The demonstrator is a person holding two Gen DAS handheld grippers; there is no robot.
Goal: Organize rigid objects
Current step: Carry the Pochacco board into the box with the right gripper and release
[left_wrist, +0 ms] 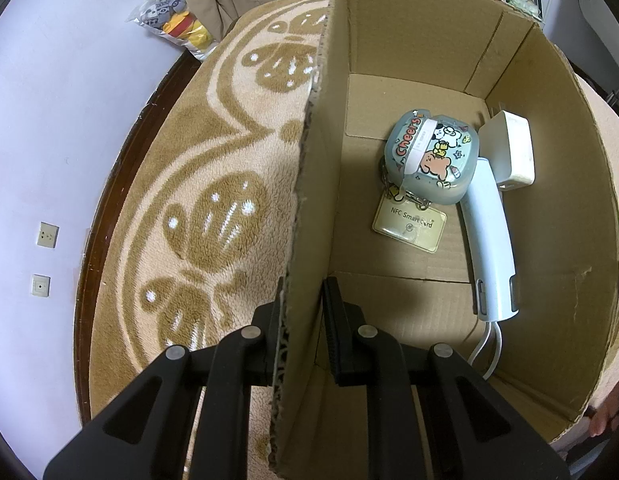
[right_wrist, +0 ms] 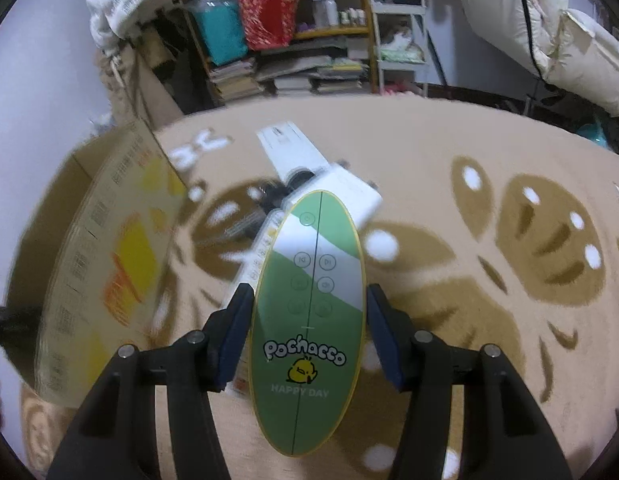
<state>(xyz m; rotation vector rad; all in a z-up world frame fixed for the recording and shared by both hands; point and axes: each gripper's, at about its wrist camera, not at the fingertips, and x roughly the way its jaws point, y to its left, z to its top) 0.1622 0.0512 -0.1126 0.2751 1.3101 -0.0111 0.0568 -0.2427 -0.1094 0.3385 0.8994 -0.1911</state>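
In the left wrist view my left gripper (left_wrist: 304, 284) is shut on the near side wall of an open cardboard box (left_wrist: 321, 160). On the box floor lie a blue-grey cartoon case (left_wrist: 429, 156), an NFC card (left_wrist: 409, 226), a pale blue handheld appliance with a cord (left_wrist: 489, 240) and a white adapter (left_wrist: 509, 148). The right wrist view has my right gripper (right_wrist: 309, 290) shut on a green oval Pochacco device (right_wrist: 309, 360), pads against its two long edges, above the carpet. The box (right_wrist: 109, 260) stands to its left, blurred.
A beige and brown patterned carpet (right_wrist: 489, 200) covers the floor. White boxes and a dark object (right_wrist: 337, 188) lie on it just beyond the oval device. Shelves with books and bags (right_wrist: 289, 40) stand at the back. A bag of plush toys (left_wrist: 177, 20) leans by the wall.
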